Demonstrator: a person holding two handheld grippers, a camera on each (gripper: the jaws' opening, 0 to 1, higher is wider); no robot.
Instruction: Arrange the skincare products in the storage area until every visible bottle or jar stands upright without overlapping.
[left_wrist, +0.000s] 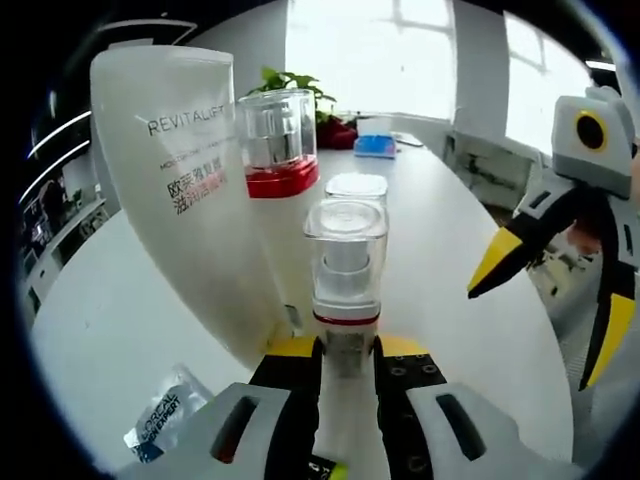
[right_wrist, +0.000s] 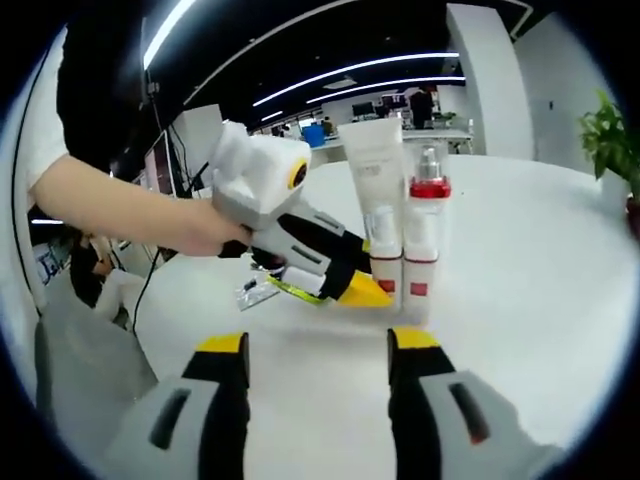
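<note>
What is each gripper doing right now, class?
Left gripper: closed on the small pump bottle.
Right gripper: open, holding nothing.

Bright daylight in the left gripper view, pouring from overexposed windows (left_wrist: 400, 50) behind the Revitalift tube (left_wrist: 190, 190); panes blown out to white, glare spread over the white surface (left_wrist: 470, 250) beyond the tube. Backlit tube, translucent and softly glowing. Strong fisheye bending toward the edges. In the right gripper view, dimmer, with ceiling light strips (right_wrist: 350, 75) above the tube (right_wrist: 375, 170). Soft shadows near the tube's base. Slight blur on the person's forearm (right_wrist: 120, 210).
</note>
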